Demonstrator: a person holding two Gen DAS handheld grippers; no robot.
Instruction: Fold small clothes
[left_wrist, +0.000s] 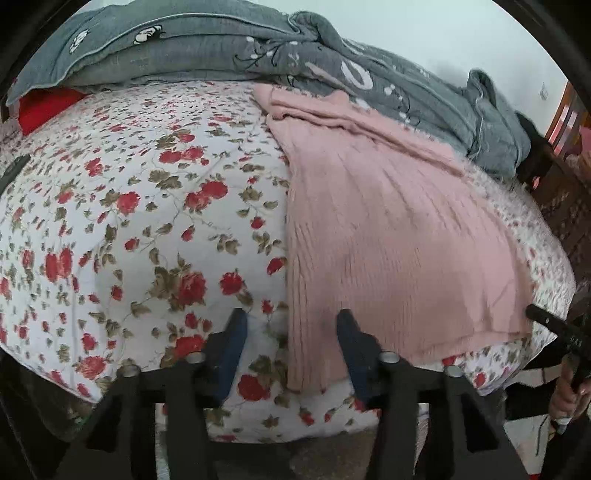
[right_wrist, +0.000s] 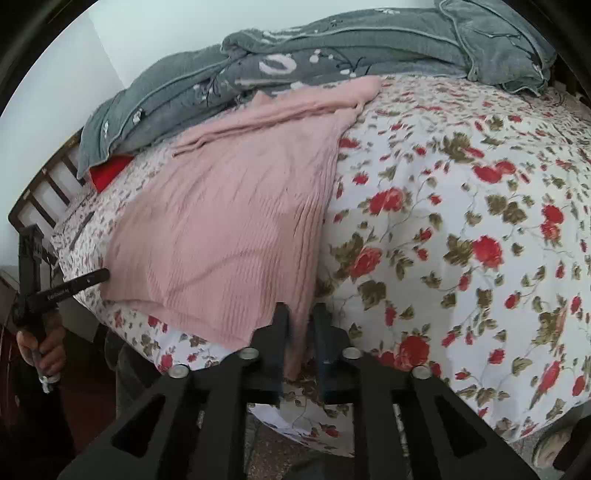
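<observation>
A pink ribbed knit garment (left_wrist: 384, 236) lies spread flat on the floral bedspread (left_wrist: 147, 206), its hem at the near edge of the bed. My left gripper (left_wrist: 291, 321) is open, its jaws astride the garment's near left hem corner. In the right wrist view the same pink garment (right_wrist: 229, 221) lies to the left; my right gripper (right_wrist: 301, 314) is shut on its near right hem corner, with pink cloth pinched between the blue pads. The other hand-held gripper (right_wrist: 66, 286) shows at the far left, by the garment's other corner.
A rumpled grey quilt (left_wrist: 258, 48) is piled along the far side of the bed, over a red pillow (left_wrist: 40, 107). A dark wooden bed frame (right_wrist: 44, 184) runs along one end. The bed edge drops to the floor just under both grippers.
</observation>
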